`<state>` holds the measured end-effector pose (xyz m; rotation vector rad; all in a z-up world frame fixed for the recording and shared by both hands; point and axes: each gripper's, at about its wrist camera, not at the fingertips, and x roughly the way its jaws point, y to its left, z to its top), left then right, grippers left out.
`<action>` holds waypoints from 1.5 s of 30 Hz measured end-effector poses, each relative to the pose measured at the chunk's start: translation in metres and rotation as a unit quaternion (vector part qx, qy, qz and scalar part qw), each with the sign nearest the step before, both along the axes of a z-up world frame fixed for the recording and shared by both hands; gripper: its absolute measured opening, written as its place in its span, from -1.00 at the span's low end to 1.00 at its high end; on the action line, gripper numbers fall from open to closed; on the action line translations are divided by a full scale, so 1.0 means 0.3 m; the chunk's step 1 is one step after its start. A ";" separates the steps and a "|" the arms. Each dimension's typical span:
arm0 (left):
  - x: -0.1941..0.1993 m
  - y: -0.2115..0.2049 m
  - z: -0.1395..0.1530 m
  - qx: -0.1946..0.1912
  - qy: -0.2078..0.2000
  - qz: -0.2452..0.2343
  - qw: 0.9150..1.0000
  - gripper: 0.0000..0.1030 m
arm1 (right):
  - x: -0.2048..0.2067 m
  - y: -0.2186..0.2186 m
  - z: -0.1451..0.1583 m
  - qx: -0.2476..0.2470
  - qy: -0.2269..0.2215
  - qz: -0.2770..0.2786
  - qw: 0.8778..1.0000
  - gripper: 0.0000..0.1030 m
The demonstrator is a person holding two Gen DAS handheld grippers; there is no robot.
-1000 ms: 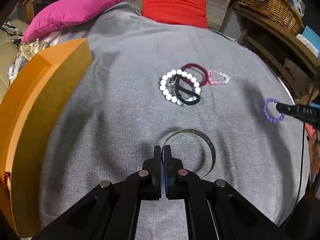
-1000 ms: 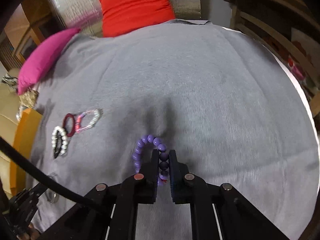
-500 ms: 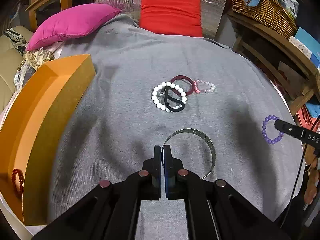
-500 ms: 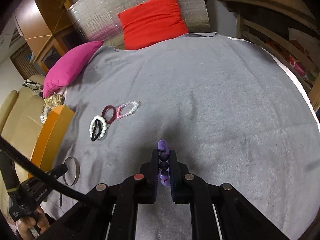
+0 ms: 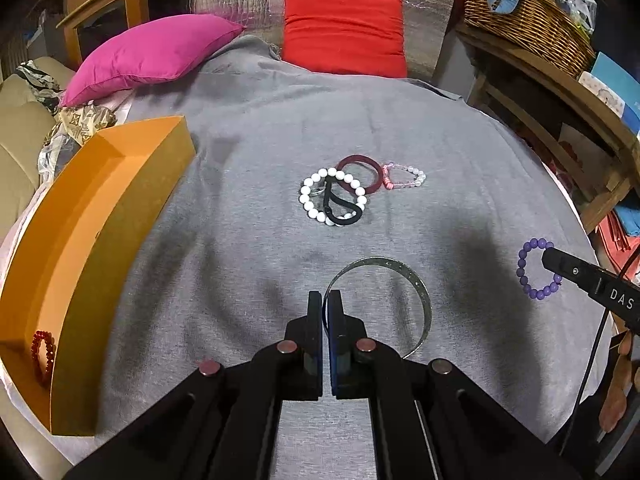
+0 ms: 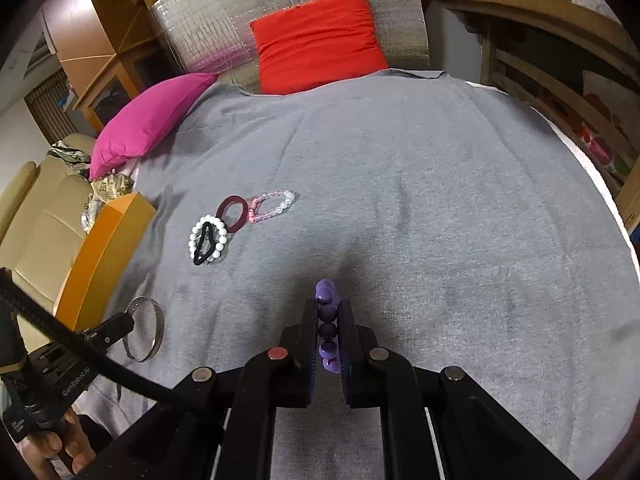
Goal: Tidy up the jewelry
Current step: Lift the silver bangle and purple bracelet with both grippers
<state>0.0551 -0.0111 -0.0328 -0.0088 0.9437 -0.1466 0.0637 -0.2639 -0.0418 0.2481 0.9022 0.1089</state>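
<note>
My left gripper [image 5: 326, 300] is shut on the near edge of a silver bangle [image 5: 420, 292], held above the grey cloth [image 5: 240, 200]. My right gripper [image 6: 328, 308] is shut on a purple bead bracelet [image 6: 326, 292], seen edge-on between its fingers. In the left wrist view that bracelet [image 5: 524, 276] hangs at the far right from the right gripper [image 5: 548, 254]. On the cloth lie a white bead bracelet [image 5: 308, 196], a black hair tie [image 5: 340, 216], a maroon hair tie [image 5: 360, 159] and a pink and clear bracelet [image 5: 404, 178], bunched together. An orange box [image 5: 120, 240] at the left holds a red bead bracelet [image 5: 42, 350].
A pink cushion [image 5: 152, 56] and a red cushion [image 5: 344, 28] lie at the far end of the cloth. Wooden shelves with a wicker basket [image 5: 528, 20] stand to the right, and a beige sofa [image 6: 44, 208] to the left. A hand [image 6: 52, 452] holds the left gripper.
Both grippers have risen and drawn back with their bracelets. The purple bracelet came off the cloth and now hangs edge-on. The orange box's inside with the red bracelet came into view.
</note>
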 end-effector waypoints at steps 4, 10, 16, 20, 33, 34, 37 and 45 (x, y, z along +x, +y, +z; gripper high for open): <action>-0.001 -0.001 0.004 -0.001 -0.001 0.001 1.000 -0.95 | -0.006 0.004 0.005 -0.007 -0.003 -0.001 1.000 -0.80; -0.003 0.006 0.012 0.000 -0.004 0.007 1.000 -0.95 | -0.011 0.011 0.014 -0.013 -0.007 -0.001 1.000 -0.80; -0.010 0.020 0.022 0.001 -0.006 0.014 1.000 -0.95 | -0.018 0.021 0.024 -0.016 -0.011 0.002 1.000 -0.80; -0.016 0.032 0.028 0.001 -0.007 0.018 1.000 -0.95 | -0.023 0.030 0.026 -0.016 -0.012 0.005 1.000 -0.80; -0.032 0.061 0.048 -0.001 -0.013 0.026 1.000 -0.95 | -0.043 0.053 0.043 -0.019 -0.018 0.013 1.000 -0.80; -0.033 0.062 0.049 -0.001 -0.014 0.026 1.000 -0.95 | -0.045 0.055 0.044 -0.019 -0.018 0.013 1.000 -0.80; -0.035 0.067 0.050 -0.002 -0.014 0.028 1.000 -0.95 | -0.049 0.055 0.047 -0.016 -0.019 0.015 1.000 -0.80; -0.039 0.079 0.043 -0.004 -0.013 0.032 0.999 -0.95 | -0.051 0.072 0.045 -0.022 -0.018 0.018 0.999 -0.80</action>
